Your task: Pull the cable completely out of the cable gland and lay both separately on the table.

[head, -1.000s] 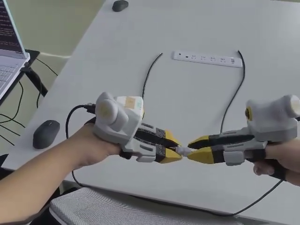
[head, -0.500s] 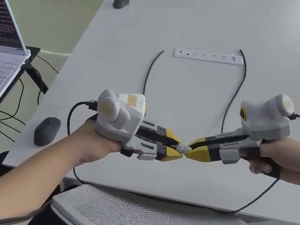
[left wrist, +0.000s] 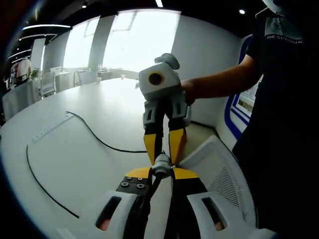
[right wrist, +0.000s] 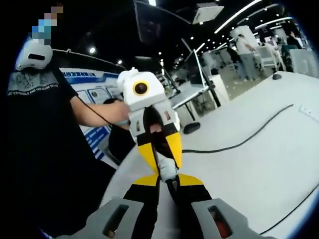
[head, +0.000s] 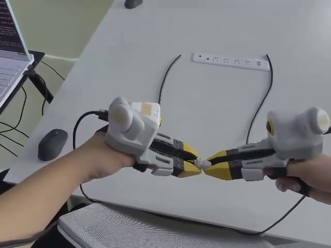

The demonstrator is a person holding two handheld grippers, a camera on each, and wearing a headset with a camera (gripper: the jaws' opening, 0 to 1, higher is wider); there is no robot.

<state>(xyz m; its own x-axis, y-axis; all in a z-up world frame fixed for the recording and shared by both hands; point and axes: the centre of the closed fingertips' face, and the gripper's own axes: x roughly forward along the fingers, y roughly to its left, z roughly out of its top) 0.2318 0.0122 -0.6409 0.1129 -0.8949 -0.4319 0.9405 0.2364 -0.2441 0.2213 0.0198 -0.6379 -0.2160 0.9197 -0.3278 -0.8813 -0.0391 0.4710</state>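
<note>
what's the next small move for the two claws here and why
Probably pull the left claw and right claw slowly straight apart. In the head view they meet tip to tip above the table, both shut on the small grey cable gland between them, so nothing is separated yet. Which claw grips which end is too small to tell.

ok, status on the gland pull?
Left gripper and right gripper tip to tip, jaws shut on the cable gland, above the table near its edge. Whether the cable is out: too small to tell. Power strip lies well back.
</note>
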